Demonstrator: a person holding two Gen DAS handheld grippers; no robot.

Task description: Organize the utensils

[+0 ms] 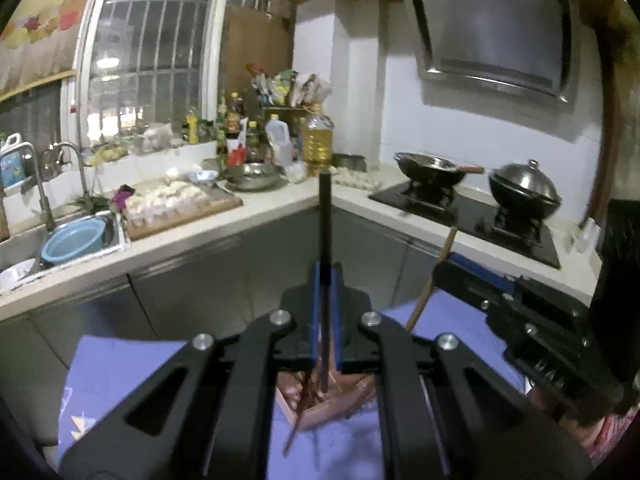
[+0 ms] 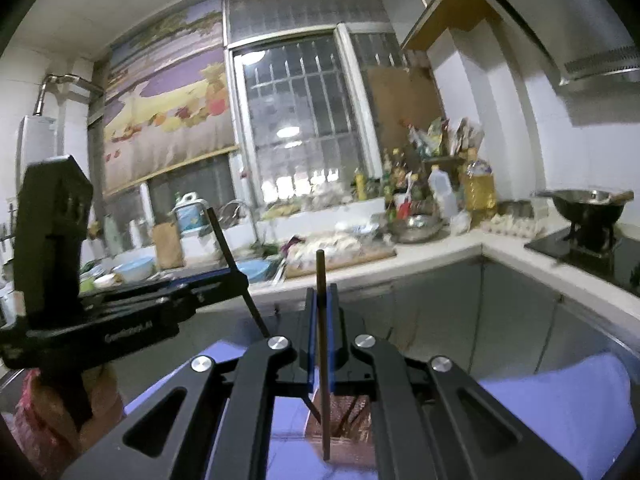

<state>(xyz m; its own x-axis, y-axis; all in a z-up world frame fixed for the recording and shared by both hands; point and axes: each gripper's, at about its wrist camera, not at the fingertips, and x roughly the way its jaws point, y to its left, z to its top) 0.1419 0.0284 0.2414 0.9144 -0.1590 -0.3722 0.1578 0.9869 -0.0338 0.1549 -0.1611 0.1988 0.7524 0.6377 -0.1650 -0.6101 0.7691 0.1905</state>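
My left gripper (image 1: 326,280) is shut on a black chopstick (image 1: 325,220) that stands nearly upright, its lower end over a brown wooden box (image 1: 340,404) on a purple cloth (image 1: 120,376). My right gripper (image 2: 322,300) is shut on a brown chopstick (image 2: 322,320), also upright, its lower end above the same box (image 2: 352,416). Each gripper shows in the other's view: the right one (image 1: 452,276) with its brown chopstick (image 1: 434,280), the left one (image 2: 236,276) with its black chopstick (image 2: 228,256). Other sticks lie in the box.
A white L-shaped counter (image 1: 280,204) runs behind, with a sink (image 1: 60,240), a cutting board of dumplings (image 1: 176,204), bottles (image 1: 316,140), and a stove (image 1: 472,216) with a wok and a lidded pot. Grey cabinet doors (image 1: 200,292) stand below. A hand holds each gripper.
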